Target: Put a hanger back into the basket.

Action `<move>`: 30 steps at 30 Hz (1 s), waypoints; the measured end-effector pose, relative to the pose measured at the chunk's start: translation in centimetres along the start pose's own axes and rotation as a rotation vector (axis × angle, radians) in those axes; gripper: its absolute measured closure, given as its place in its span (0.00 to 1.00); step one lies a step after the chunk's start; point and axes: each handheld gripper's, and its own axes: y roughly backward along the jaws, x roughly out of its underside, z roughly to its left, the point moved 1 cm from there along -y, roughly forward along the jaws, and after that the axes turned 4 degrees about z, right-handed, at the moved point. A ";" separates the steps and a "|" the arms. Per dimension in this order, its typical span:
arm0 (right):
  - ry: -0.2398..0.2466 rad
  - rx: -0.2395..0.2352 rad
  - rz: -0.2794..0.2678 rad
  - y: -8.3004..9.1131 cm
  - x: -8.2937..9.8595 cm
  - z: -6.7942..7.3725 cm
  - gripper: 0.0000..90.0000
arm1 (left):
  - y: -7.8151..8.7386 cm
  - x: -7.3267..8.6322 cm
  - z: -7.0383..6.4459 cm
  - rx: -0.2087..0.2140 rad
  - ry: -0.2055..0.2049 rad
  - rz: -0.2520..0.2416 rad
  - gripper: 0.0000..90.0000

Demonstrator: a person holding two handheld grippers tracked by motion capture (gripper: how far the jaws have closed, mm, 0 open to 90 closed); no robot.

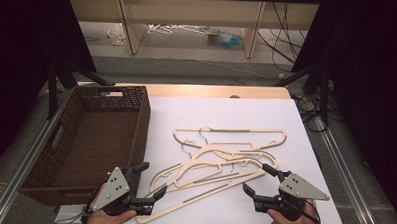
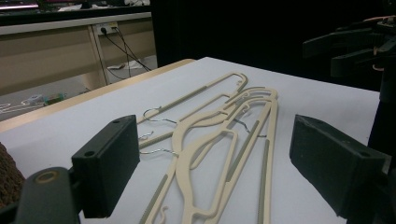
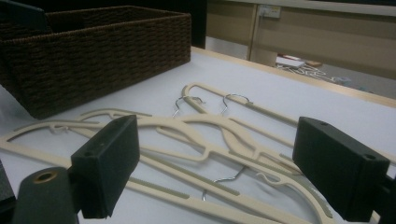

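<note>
So there's a loose pile of cream wooden hangers with wire hooks, overlapping each other flat on the white tabletop, sitting just right of a dark woven basket. The person has a gripper in each hand down at the near edge. The left gripper has its jaws wide apart with nothing in them, right at the near-left ends of the hangers. The right gripper is spread open too, empty, at the pile's right side.
</note>
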 end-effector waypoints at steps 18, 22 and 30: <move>0.061 0.008 0.106 -2.2 0.0 -2.2 0.18 | -0.1 0.1 -0.1 0.001 -0.003 0.015 0.18; 0.052 -0.003 0.151 -2.6 0.2 -3.2 0.18 | -0.2 0.1 -0.2 0.004 -0.003 0.016 0.18; 0.067 -0.022 0.222 -5.4 -0.3 -5.2 0.22 | -0.3 0.1 -0.2 0.004 -0.005 0.016 0.18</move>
